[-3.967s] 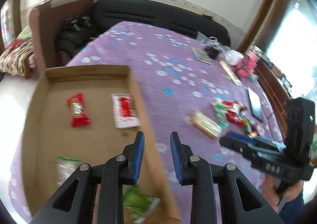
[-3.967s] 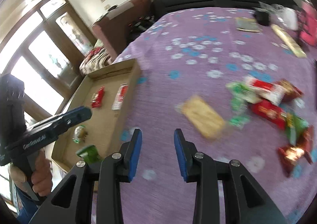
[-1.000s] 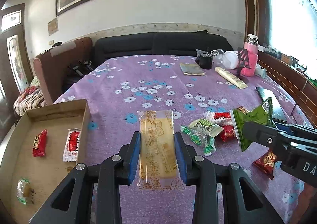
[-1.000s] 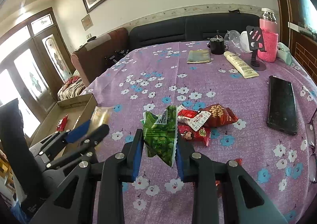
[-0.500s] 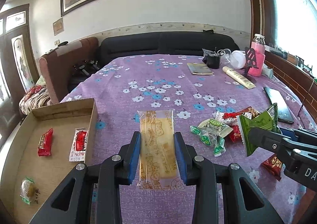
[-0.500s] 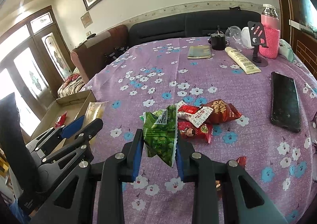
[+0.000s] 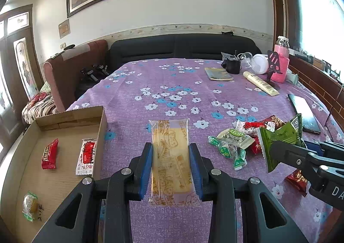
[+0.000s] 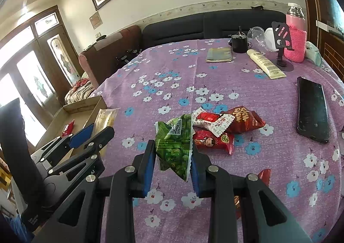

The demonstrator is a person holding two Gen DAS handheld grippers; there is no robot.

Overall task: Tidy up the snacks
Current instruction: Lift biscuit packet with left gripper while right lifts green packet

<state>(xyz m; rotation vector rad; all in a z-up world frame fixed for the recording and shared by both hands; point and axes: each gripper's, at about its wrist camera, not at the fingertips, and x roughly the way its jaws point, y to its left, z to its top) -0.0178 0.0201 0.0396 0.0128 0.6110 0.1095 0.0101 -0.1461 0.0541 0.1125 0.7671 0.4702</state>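
Observation:
My left gripper (image 7: 171,152) is shut on a long yellow wafer packet (image 7: 169,157), held above the purple flowered tablecloth (image 7: 172,92). My right gripper (image 8: 173,152) is shut on a green snack bag (image 8: 175,146); in the left wrist view the same green snack bag (image 7: 281,135) shows at the right. A shallow cardboard box (image 7: 64,118) lies at the left, holding a red packet (image 7: 49,153), a white-and-red packet (image 7: 87,156) and a small round green-wrapped sweet (image 7: 30,202). A heap of loose red, white and green snacks (image 8: 223,127) lies on the cloth.
A black phone (image 8: 311,109) lies at the right. At the back stand a pink bottle (image 8: 295,38), a phone stand (image 8: 281,49), a cream tube (image 8: 265,63), a black cup (image 8: 239,44) and a booklet (image 8: 219,55). A dark sofa (image 7: 182,49) lies beyond the table.
Over four seconds both grippers went from open and bare to shut on the wafer packet and the green bag, lifted off the cloth. In the last second, little differs.

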